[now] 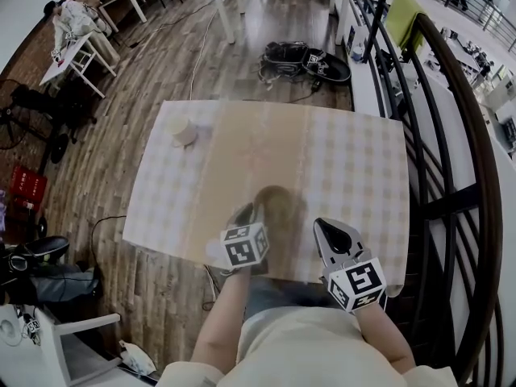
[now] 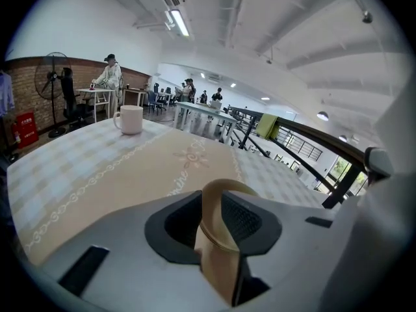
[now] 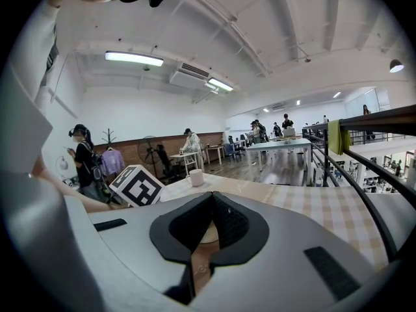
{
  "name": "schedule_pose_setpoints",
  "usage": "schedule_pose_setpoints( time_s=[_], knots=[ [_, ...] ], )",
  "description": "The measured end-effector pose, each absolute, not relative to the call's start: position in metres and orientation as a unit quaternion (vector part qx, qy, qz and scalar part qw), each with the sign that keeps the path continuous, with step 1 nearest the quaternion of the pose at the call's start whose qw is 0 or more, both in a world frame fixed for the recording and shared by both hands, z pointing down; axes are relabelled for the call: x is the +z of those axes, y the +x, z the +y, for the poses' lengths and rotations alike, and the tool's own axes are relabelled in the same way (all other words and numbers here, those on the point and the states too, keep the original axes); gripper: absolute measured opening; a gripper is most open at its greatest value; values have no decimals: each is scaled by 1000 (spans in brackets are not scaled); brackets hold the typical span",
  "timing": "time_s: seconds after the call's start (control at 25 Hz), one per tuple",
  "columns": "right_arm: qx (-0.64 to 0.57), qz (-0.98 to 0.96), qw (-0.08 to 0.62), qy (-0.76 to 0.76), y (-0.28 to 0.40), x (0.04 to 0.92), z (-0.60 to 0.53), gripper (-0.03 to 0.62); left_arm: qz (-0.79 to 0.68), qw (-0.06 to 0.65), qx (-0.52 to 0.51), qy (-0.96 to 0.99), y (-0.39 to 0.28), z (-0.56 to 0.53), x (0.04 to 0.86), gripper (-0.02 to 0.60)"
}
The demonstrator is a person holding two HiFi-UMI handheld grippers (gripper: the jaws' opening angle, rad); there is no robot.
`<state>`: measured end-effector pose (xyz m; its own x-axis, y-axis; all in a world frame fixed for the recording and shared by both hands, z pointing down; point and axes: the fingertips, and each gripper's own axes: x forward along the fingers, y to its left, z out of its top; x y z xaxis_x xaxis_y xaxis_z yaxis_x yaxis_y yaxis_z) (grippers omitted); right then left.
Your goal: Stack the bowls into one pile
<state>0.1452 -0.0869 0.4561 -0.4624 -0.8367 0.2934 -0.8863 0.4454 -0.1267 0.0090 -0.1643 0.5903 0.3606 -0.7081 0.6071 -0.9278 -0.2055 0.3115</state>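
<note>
1. Near table edge: the left gripper (image 1: 247,216), in the person's left hand, is clamped on the rim of a tan bowl (image 2: 220,221), the wall pinched upright between its jaws.
2. Just to its right, the right gripper (image 1: 330,229) hovers with jaws pressed together, holding nothing, apart from the bowl.
3. The bowl's brown body (image 1: 276,204) sits over the beige centre strip of the checked tablecloth (image 1: 355,168), ahead of both grippers.
4. A white mug (image 1: 182,129) stands alone at the far left corner.
</note>
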Motion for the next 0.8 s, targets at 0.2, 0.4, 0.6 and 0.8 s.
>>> schedule_pose_setpoints(
  time_s=[0.2,0.4,0.6,0.8],
  knots=[
    [123,-849,91,506,147,452,-79,0,-546,315,145,762,12,-154,572,75],
    [115,-854,87,500,147,447,-69,0,-559,303,109,764,9,-141,542,48],
    [107,-858,82,496,146,442,-62,0,-564,291,80,769,5,-126,511,29],
    [100,-861,77,493,145,434,-58,0,-562,281,62,776,4,-110,485,17]
  ],
)
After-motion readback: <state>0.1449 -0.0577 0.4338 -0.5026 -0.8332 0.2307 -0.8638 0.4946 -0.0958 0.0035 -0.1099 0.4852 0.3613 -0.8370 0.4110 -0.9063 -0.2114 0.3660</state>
